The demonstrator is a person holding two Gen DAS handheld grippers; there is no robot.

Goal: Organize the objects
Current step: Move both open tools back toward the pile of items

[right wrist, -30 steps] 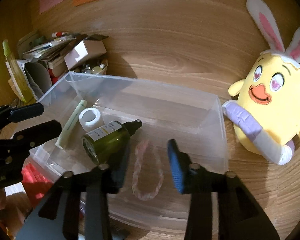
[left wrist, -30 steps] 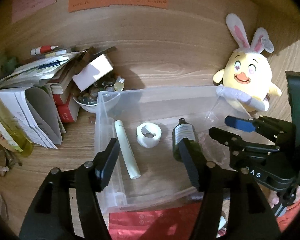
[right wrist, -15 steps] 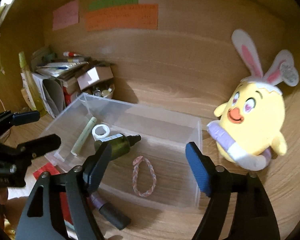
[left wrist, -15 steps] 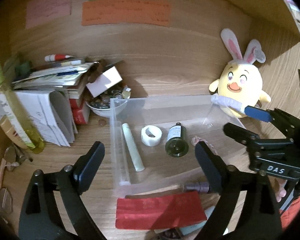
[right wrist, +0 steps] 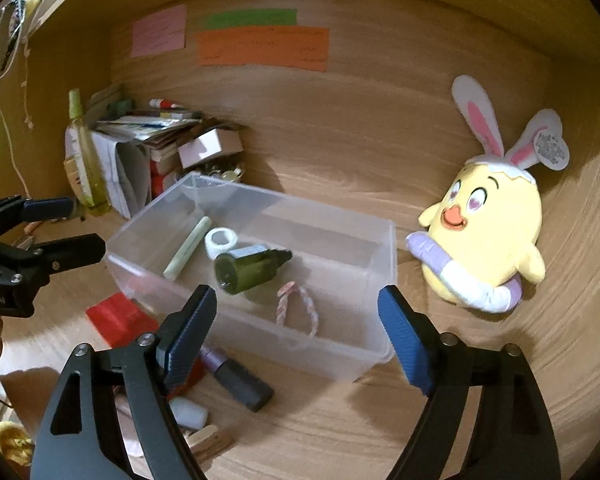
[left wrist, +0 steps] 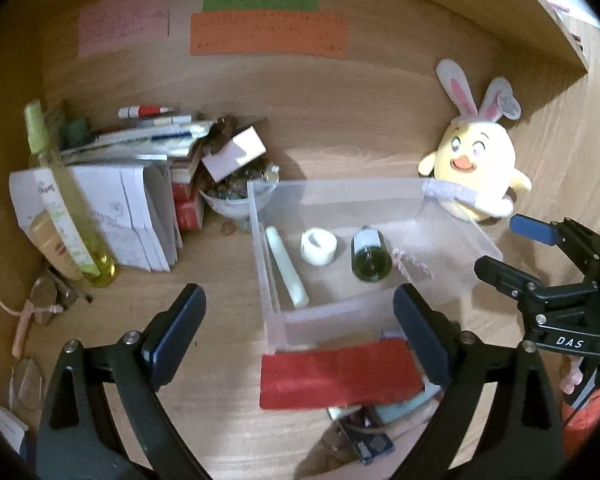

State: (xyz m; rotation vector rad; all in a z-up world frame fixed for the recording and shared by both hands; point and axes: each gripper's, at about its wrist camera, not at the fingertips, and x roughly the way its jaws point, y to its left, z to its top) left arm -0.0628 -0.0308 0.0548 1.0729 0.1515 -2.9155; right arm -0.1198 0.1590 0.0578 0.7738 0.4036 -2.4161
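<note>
A clear plastic bin [left wrist: 456, 194] [right wrist: 388, 248] stands on the wooden desk. In it lie a pale green stick [left wrist: 286, 266] [right wrist: 188, 247], a white tape roll [left wrist: 319, 247] [right wrist: 221, 241], a dark green bottle [left wrist: 370, 258] [right wrist: 250, 266] and a pink braided loop [left wrist: 414, 266] [right wrist: 296, 308]. My left gripper [left wrist: 300, 338] is open and empty, in front of the bin. My right gripper [right wrist: 296, 338] is open and empty, in front of the bin's near wall; it also shows in the left wrist view [left wrist: 512, 248].
A yellow bunny-eared plush [left wrist: 474, 168] [right wrist: 488, 232] sits right of the bin. Books, papers and a bowl of small items [left wrist: 236, 196] crowd the left. A red packet [left wrist: 340, 374] [right wrist: 118, 318], a dark tube [right wrist: 240, 380] and small items lie in front.
Both grippers have pulled back and up from the bin and opened wider. The bin now looks smaller and farther, and items in front of it have come into view.
</note>
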